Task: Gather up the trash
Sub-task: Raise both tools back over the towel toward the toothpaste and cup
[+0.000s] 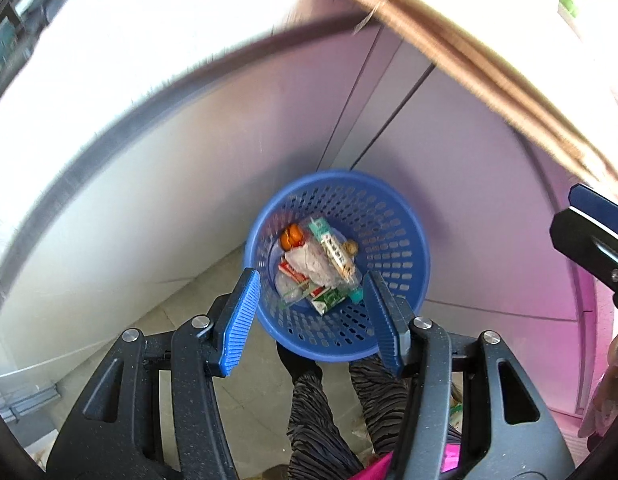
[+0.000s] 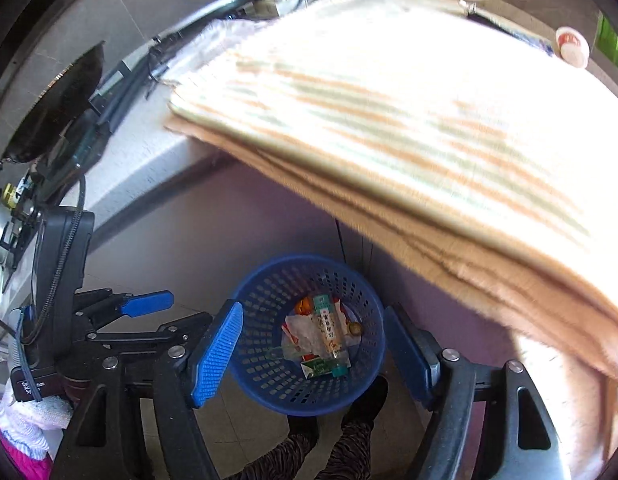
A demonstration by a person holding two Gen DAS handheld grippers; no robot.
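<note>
A round blue perforated basket (image 1: 389, 240) stands on the tiled floor below both grippers, against the cabinet front. It holds several pieces of trash: a crumpled white wrapper (image 1: 313, 262), an orange piece (image 1: 291, 236), a long green-and-white packet (image 1: 333, 246) and a small green carton (image 1: 329, 300). My left gripper (image 1: 311, 312) hangs above the basket, open, with nothing between its blue pads. My right gripper (image 2: 313, 344) is also above the basket (image 2: 269, 292), open wide and empty. My left gripper's blue finger (image 2: 147, 304) shows to its left.
A striped cloth (image 2: 389, 120) overhangs the counter edge above the basket. Pinkish cabinet doors (image 1: 469, 200) stand behind it. The person's feet in dark shoes (image 2: 365, 400) are right beside the basket. A dark pan (image 2: 57, 108) and a cup (image 2: 572, 46) sit on the counter.
</note>
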